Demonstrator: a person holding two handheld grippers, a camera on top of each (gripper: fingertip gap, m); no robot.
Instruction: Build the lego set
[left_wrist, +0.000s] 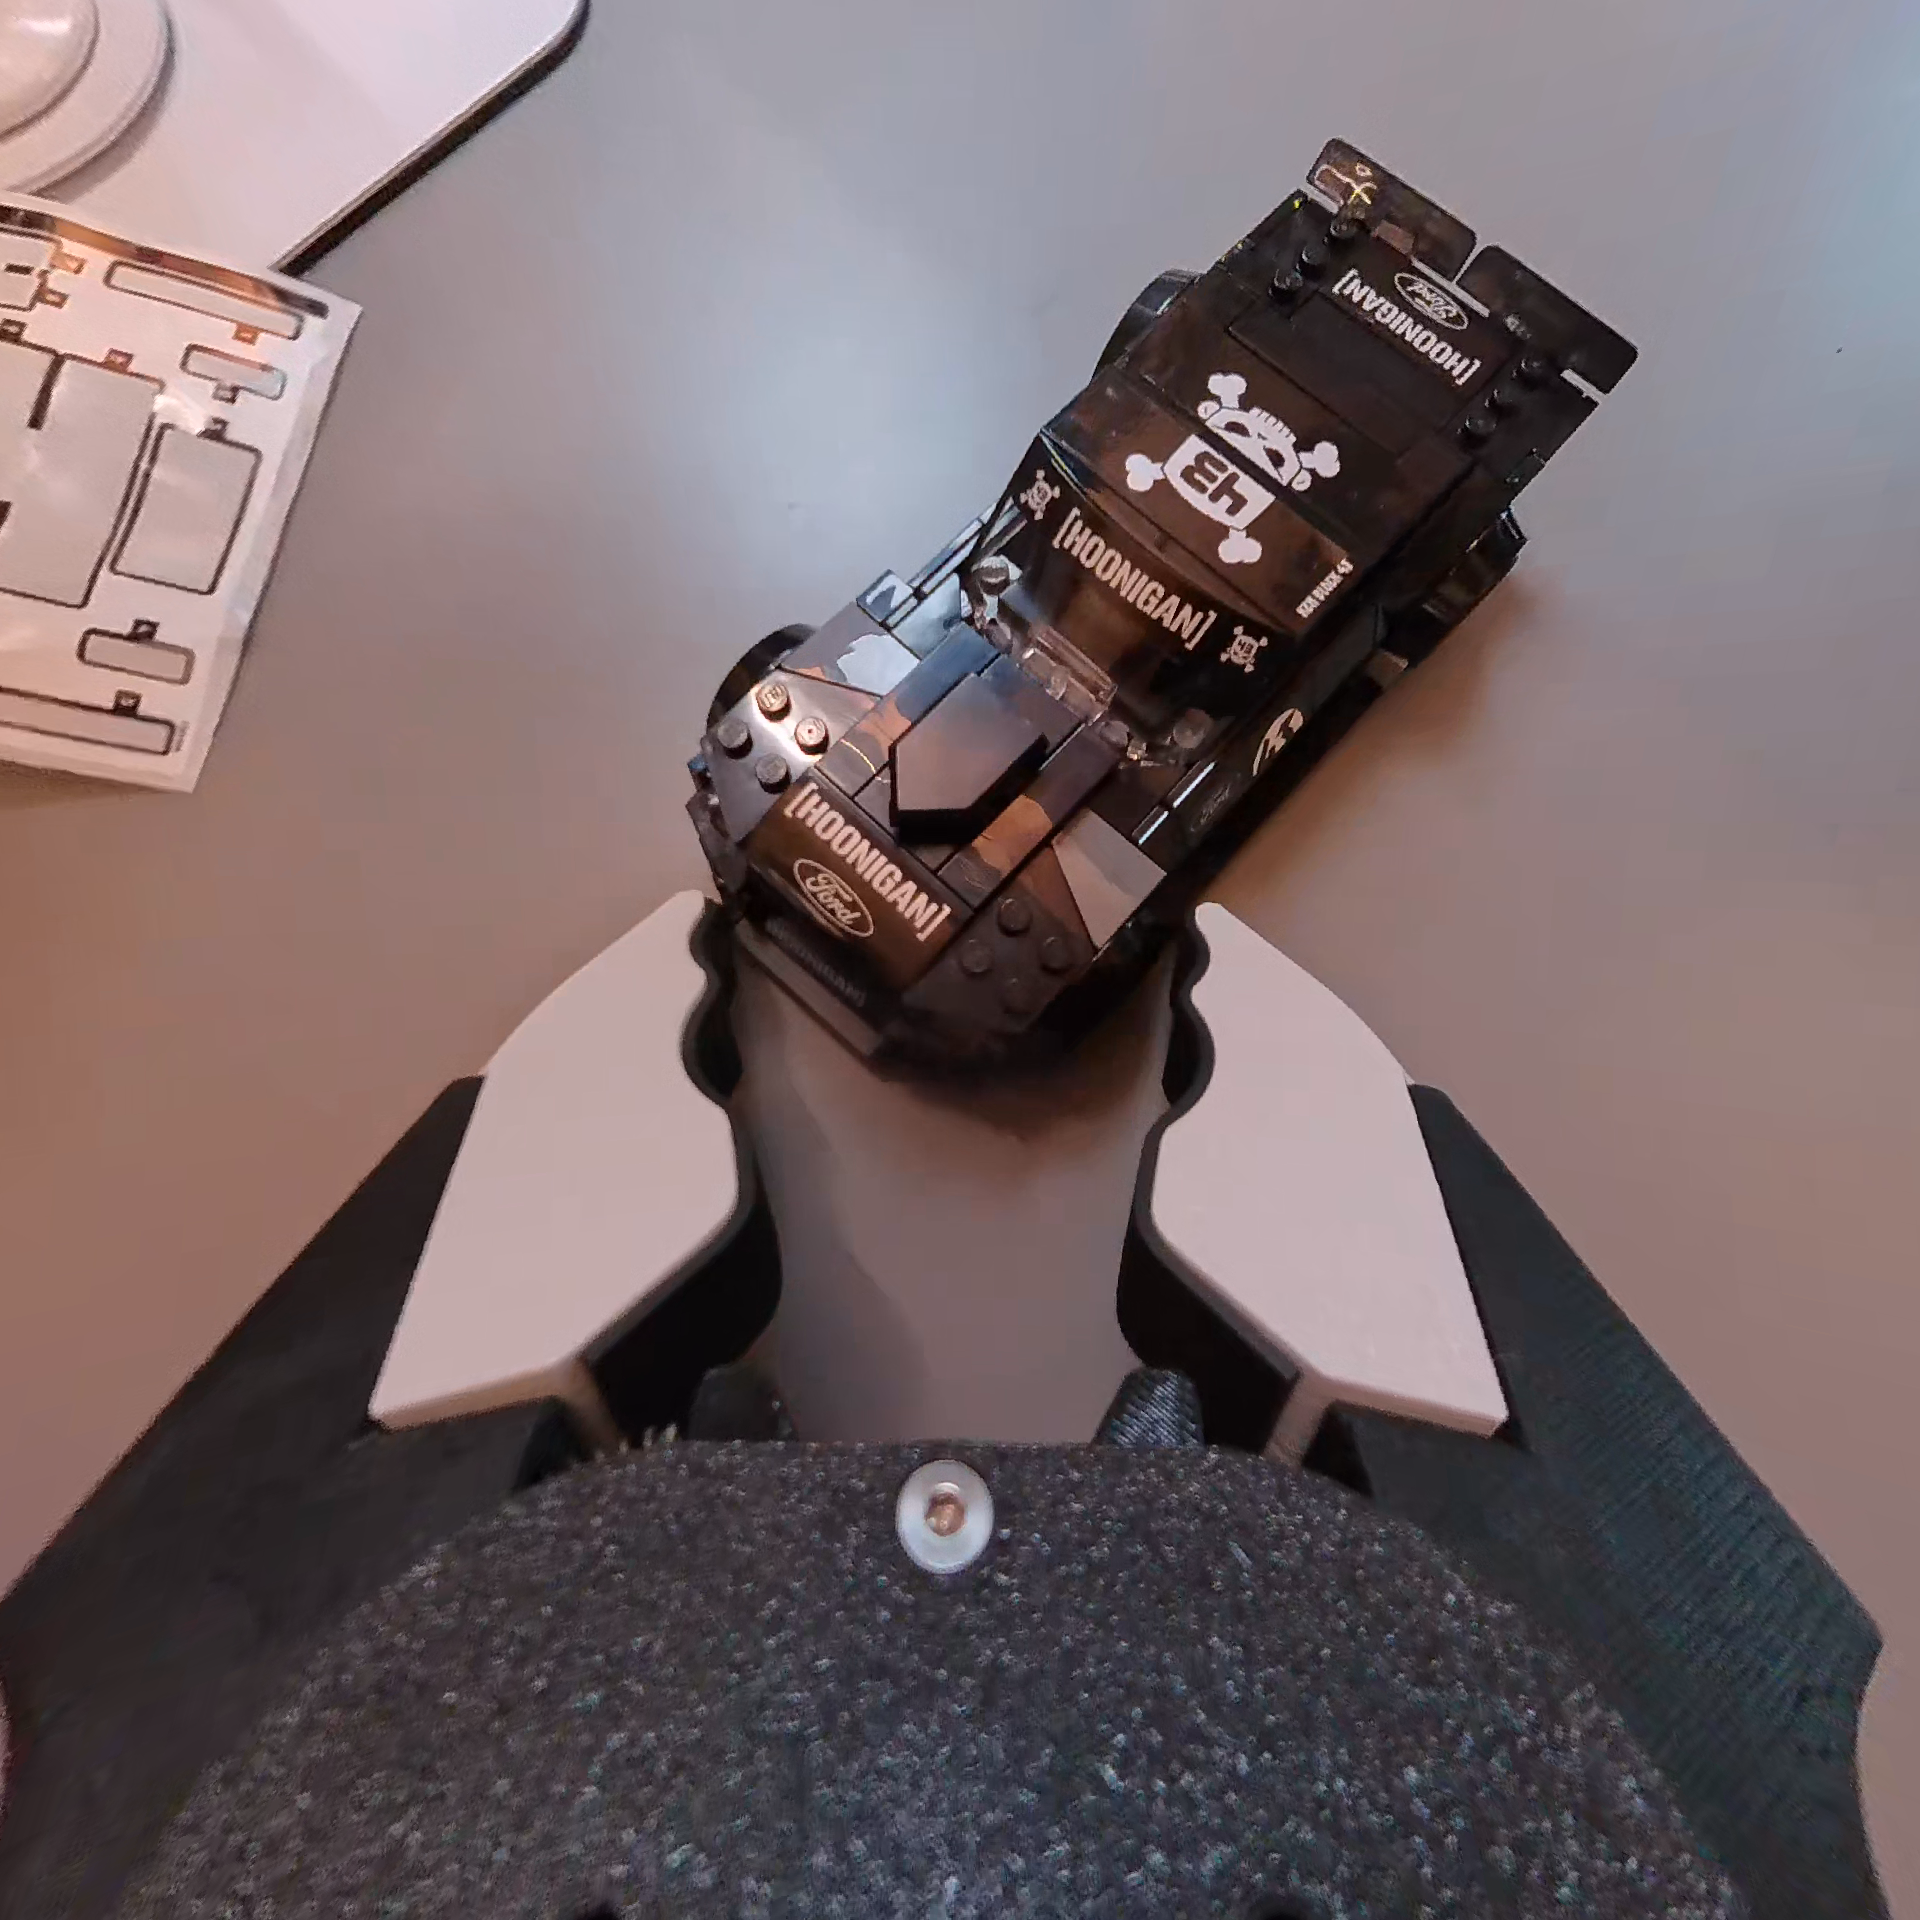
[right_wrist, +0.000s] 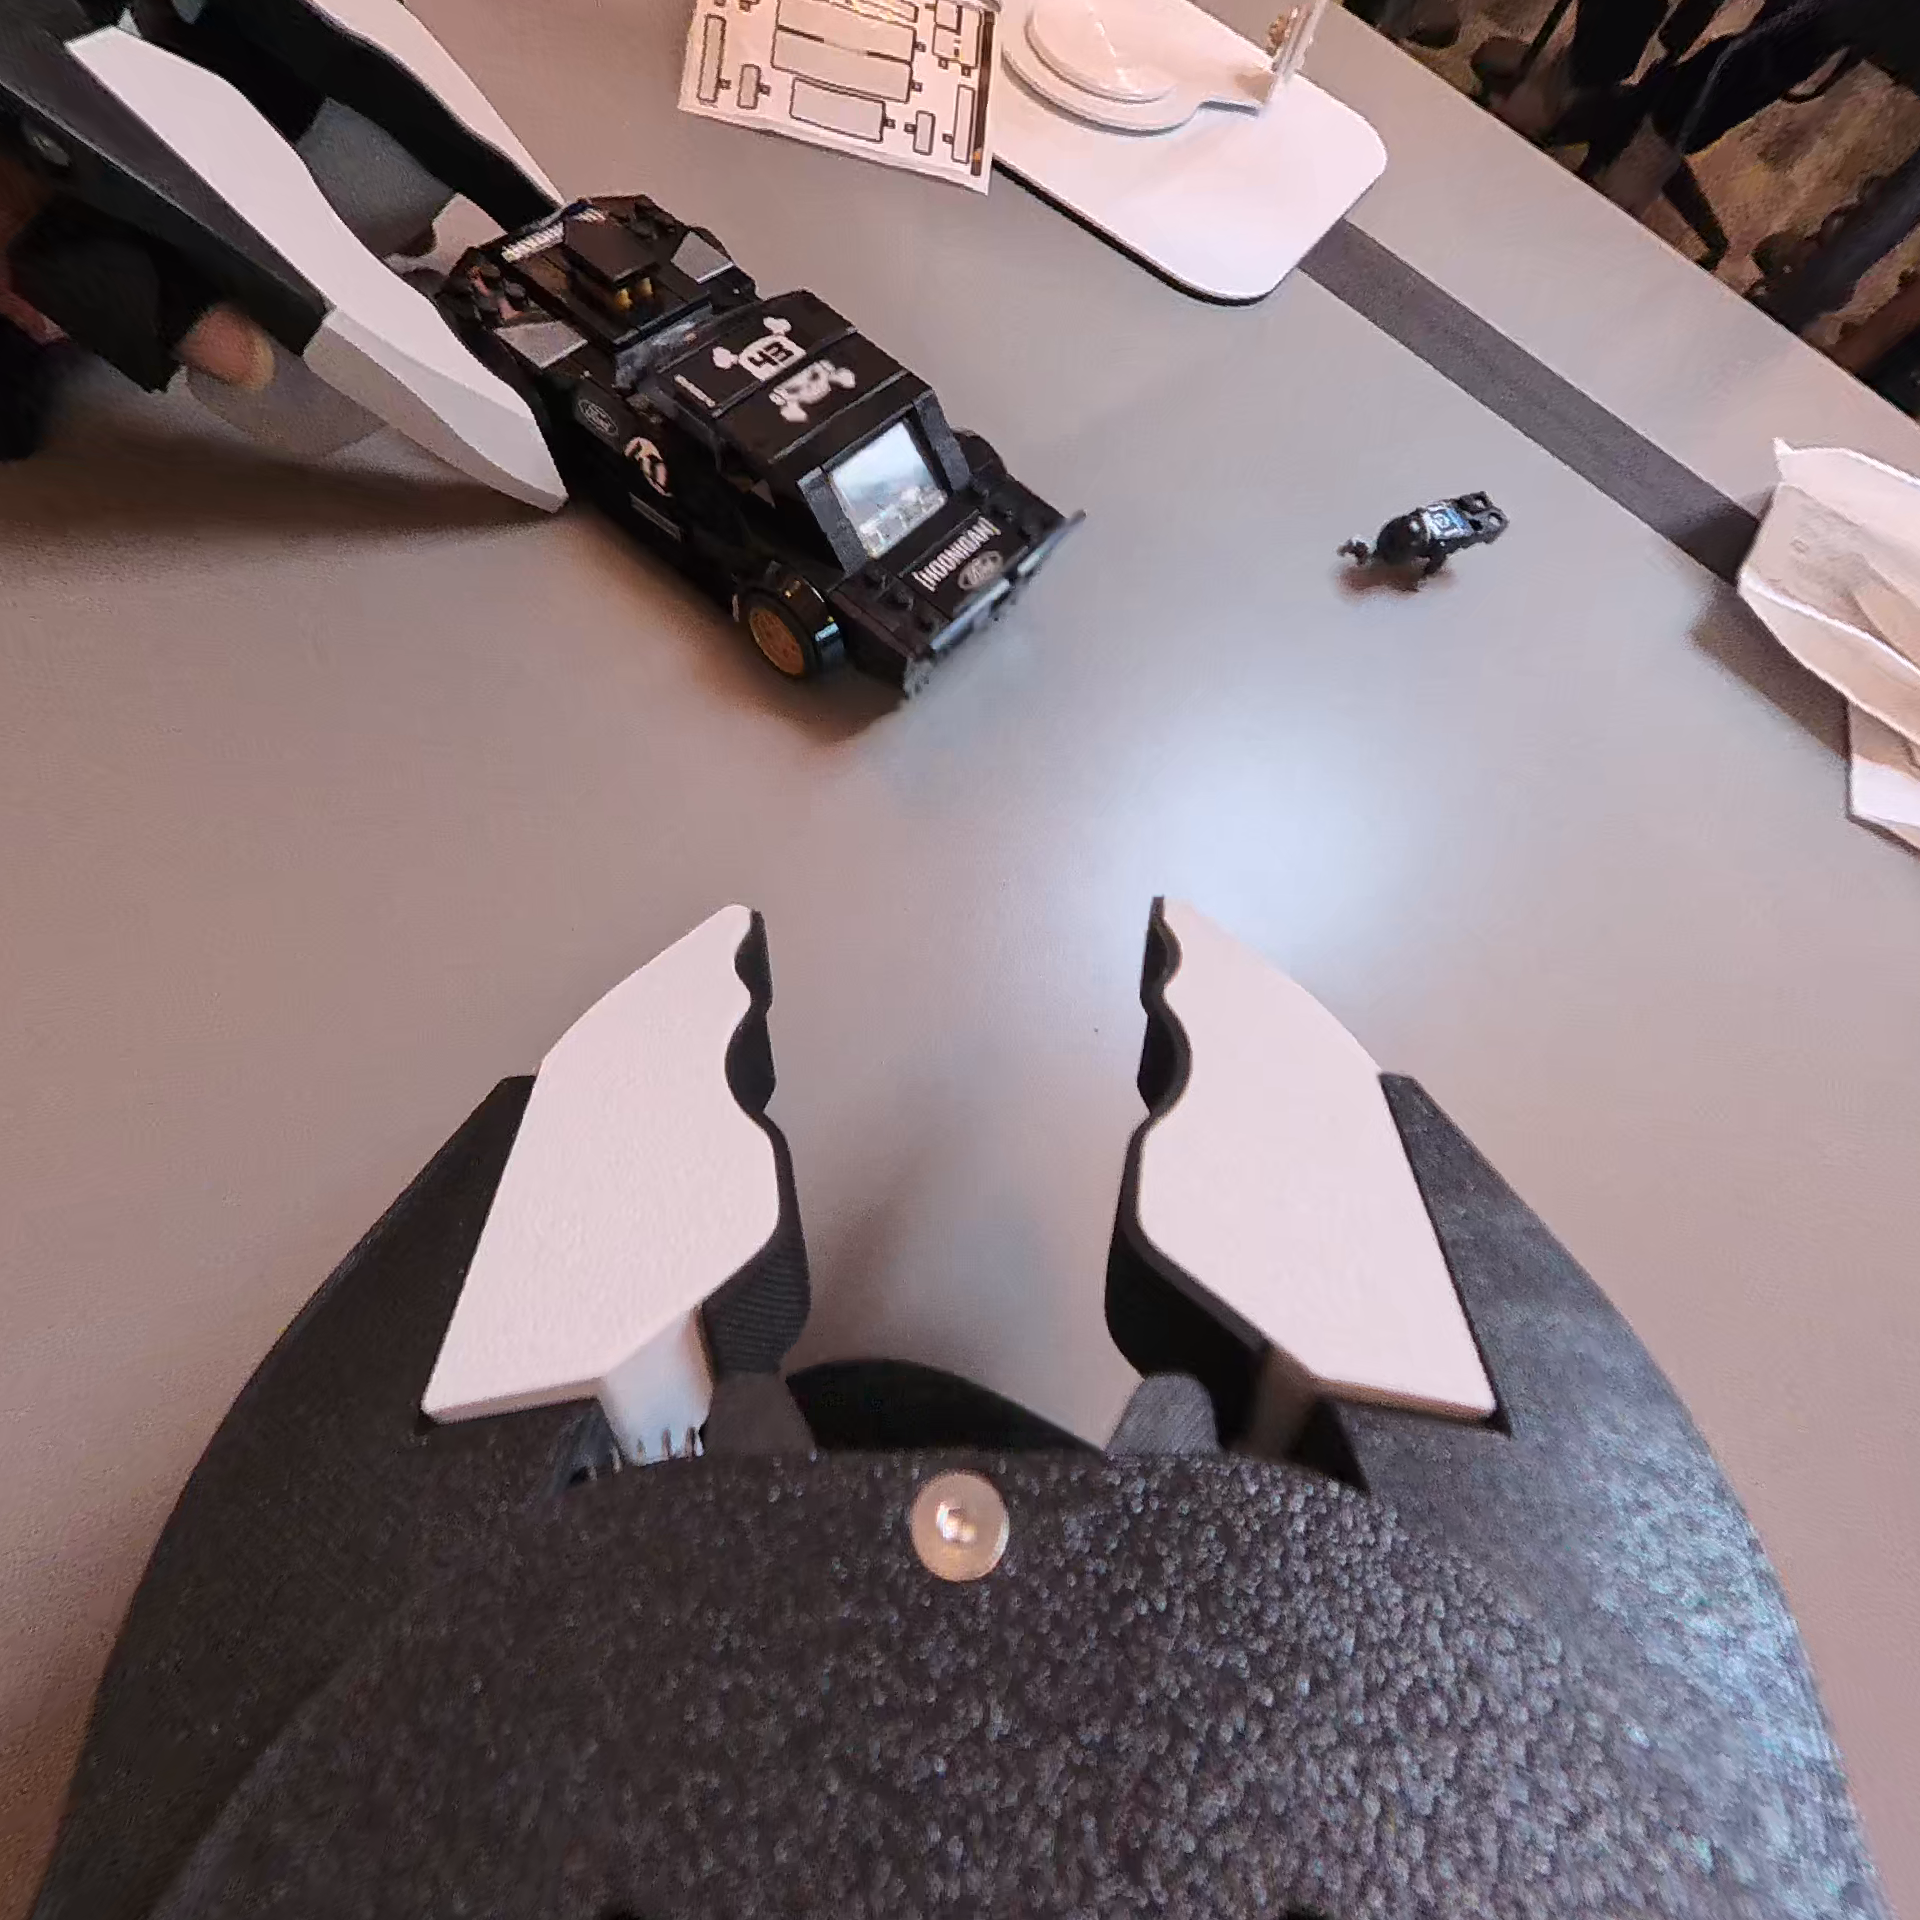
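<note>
A black lego car (left_wrist: 1195, 582) with white stickers stands on the grey table (left_wrist: 520, 520), angled away to the upper right. My left gripper (left_wrist: 945, 925) is open, and its white fingers flank the car's nose, close against both front corners. The car sits skewed between them. In the right wrist view the car (right_wrist: 769, 447) is at the upper left with the left gripper's near finger (right_wrist: 416, 343) beside its nose. My right gripper (right_wrist: 951, 925) is open and empty over bare table, well short of the car. A small black minifigure (right_wrist: 1423, 540) lies to the right of the car.
An emptied sticker sheet (left_wrist: 135, 499) lies left of the car and also shows in the right wrist view (right_wrist: 842, 83). A white flat base with a round stand (right_wrist: 1195, 135) sits behind it. Folded white paper (right_wrist: 1839, 592) lies at the right table edge. The small black minifigure (right_wrist: 1423, 540) is about 20 cm from my right fingertips and 25 cm from my left.
</note>
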